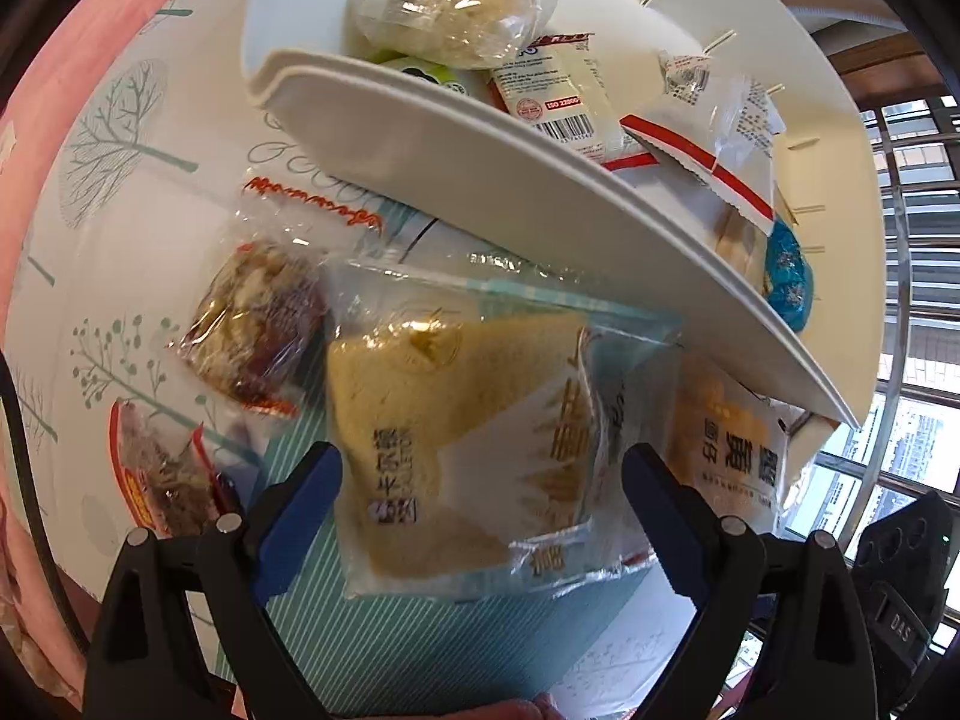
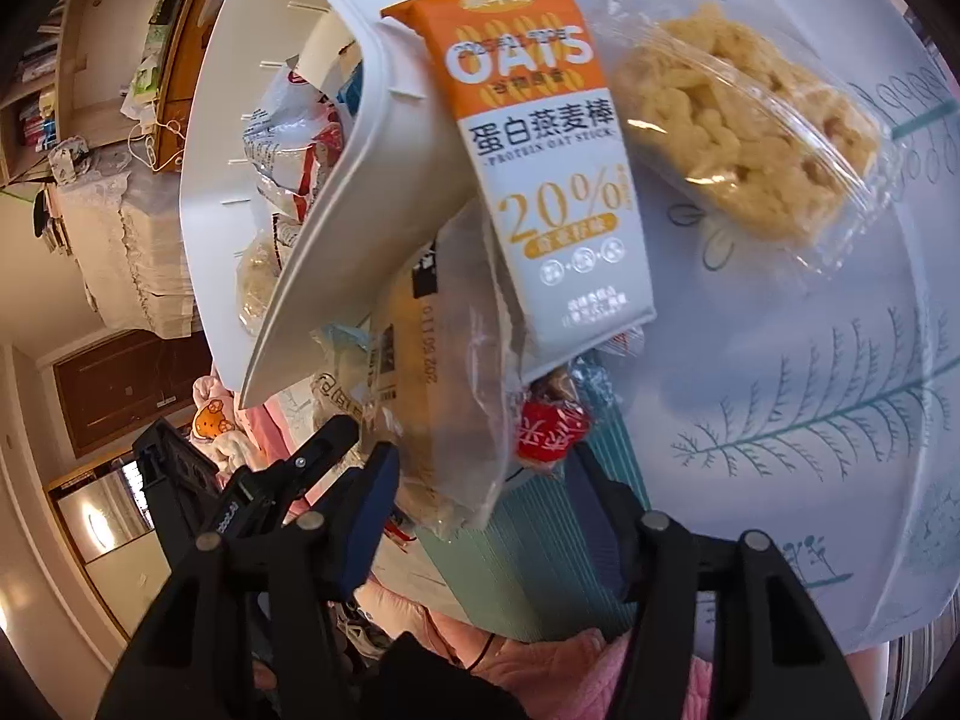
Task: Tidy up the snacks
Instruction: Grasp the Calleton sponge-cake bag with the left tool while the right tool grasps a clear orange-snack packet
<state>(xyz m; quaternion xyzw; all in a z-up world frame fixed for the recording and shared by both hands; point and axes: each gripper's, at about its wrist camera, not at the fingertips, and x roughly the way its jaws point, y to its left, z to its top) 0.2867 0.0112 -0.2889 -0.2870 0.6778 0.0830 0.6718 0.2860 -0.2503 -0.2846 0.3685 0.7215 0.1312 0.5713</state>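
Note:
A white basket stands on the table with several wrapped snacks in it. In front of it lies a yellow sponge cake in a clear packet. My left gripper points down over it, open, one blue pad on each side of the packet. In the right wrist view the basket is on the left, and an orange and white oat stick box leans on its wall. My right gripper is open around the end of a clear cake packet. A red wrapped candy lies by its right finger.
A nut bar in clear wrap and a red-edged packet lie left of the cake. A puffed rice cake sits right of the oat box. A teal striped mat covers the table's near edge. A window is beyond.

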